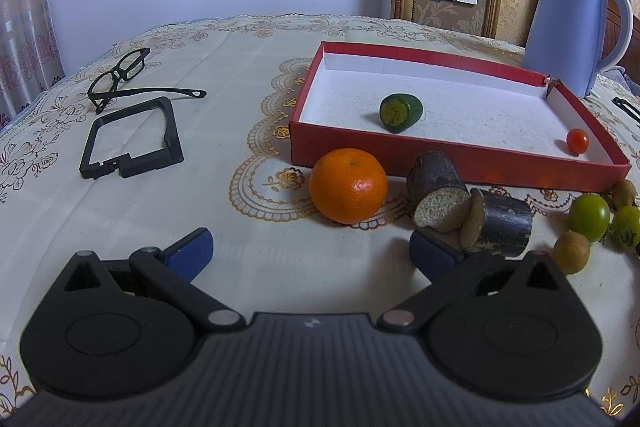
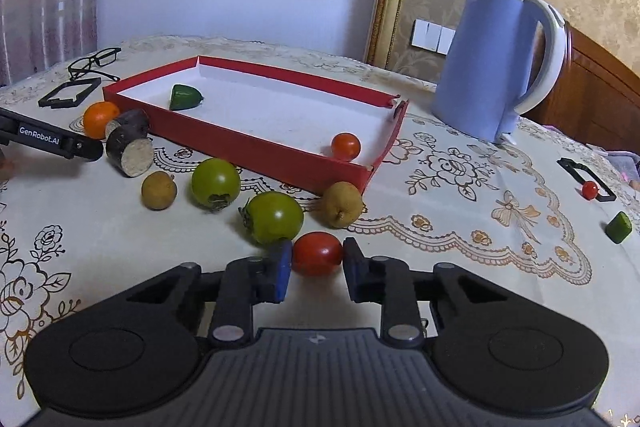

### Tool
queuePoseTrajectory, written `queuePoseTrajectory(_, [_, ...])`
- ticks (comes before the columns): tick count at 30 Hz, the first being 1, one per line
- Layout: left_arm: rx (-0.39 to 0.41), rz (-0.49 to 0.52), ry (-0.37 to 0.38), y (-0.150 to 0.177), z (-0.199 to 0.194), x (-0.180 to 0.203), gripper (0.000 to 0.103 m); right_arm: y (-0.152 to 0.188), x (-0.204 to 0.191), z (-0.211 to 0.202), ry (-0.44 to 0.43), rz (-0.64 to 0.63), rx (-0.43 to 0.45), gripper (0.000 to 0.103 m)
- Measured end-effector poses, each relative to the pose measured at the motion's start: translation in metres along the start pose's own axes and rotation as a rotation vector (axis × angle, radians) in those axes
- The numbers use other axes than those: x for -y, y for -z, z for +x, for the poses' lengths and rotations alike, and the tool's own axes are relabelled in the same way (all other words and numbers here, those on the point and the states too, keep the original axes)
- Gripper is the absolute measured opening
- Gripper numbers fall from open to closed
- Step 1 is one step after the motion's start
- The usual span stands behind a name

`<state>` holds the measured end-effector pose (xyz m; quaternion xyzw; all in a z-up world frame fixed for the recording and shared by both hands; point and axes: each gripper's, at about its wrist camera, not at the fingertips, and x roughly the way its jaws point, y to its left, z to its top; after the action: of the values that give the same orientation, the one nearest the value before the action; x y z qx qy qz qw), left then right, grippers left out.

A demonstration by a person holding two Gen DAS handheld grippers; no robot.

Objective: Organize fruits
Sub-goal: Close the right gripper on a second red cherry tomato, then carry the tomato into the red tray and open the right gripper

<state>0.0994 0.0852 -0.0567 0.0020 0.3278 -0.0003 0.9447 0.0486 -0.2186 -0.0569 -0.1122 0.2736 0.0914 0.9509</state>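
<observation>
A red box point(image 1: 448, 159) point(image 2: 256, 155) on the table holds a green cucumber piece point(image 1: 401, 112) point(image 2: 185, 97) and a cherry tomato point(image 1: 577, 141) point(image 2: 345, 146). In front of it lie an orange point(image 1: 348, 185) point(image 2: 100, 119), two dark sugarcane pieces point(image 1: 438, 189) point(image 2: 130, 147), two green tomatoes point(image 2: 216, 181) point(image 2: 274, 218) and small brown fruits point(image 2: 159, 190) point(image 2: 341, 205). My right gripper point(image 2: 316, 265) is shut on a red tomato point(image 2: 317, 253) at table level. My left gripper point(image 1: 312, 253) is open and empty, just before the orange.
A blue kettle point(image 1: 576, 23) point(image 2: 496, 67) stands behind the box. Glasses point(image 1: 120, 75) and a black frame point(image 1: 132, 139) lie at the left. At the far right lie another black frame point(image 2: 586, 179) with a small tomato point(image 2: 589, 190) and a green piece point(image 2: 618, 227).
</observation>
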Motion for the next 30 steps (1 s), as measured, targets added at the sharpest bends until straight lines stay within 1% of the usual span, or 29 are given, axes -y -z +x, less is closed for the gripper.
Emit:
queuePoseTrajectory(5, [0.000, 0.000, 0.000, 0.000, 0.000, 0.000, 0.103, -0.003, 0.005, -0.011, 0.021, 0.038, 0.048, 0.027])
queuePoseTrajectory(10, [0.000, 0.000, 0.000, 0.000, 0.000, 0.000, 0.103, -0.028, 0.006, -0.020, 0.035, 0.040, 0.107, 0.027])
queuePoseTrajectory(13, [0.000, 0.000, 0.000, 0.000, 0.000, 0.000, 0.103, -0.046, 0.007, -0.012, 0.038, 0.054, 0.133, 0.027])
queuePoseTrajectory(16, [0.000, 0.000, 0.000, 0.000, 0.000, 0.000, 0.103, -0.067, 0.006, 0.009, 0.041, 0.060, 0.137, 0.027])
queuePoseTrajectory(20, [0.000, 0.000, 0.000, 0.000, 0.000, 0.000, 0.103, -0.092, 0.004, 0.044, 0.050, 0.054, 0.114, 0.027])
queuePoseTrajectory(23, [0.001, 0.000, 0.000, 0.000, 0.000, 0.000, 0.103, -0.105, 0.000, 0.071, 0.038, 0.046, 0.071, 0.027])
queuePoseTrajectory(26, [0.001, 0.000, 0.000, 0.000, 0.000, 0.000, 0.103, -0.109, -0.005, 0.095, 0.035, 0.039, 0.033, 0.027])
queuePoseTrajectory(30, [0.001, 0.000, 0.000, 0.000, 0.000, 0.000, 0.103, -0.107, -0.010, 0.113, 0.027, 0.029, -0.005, 0.027])
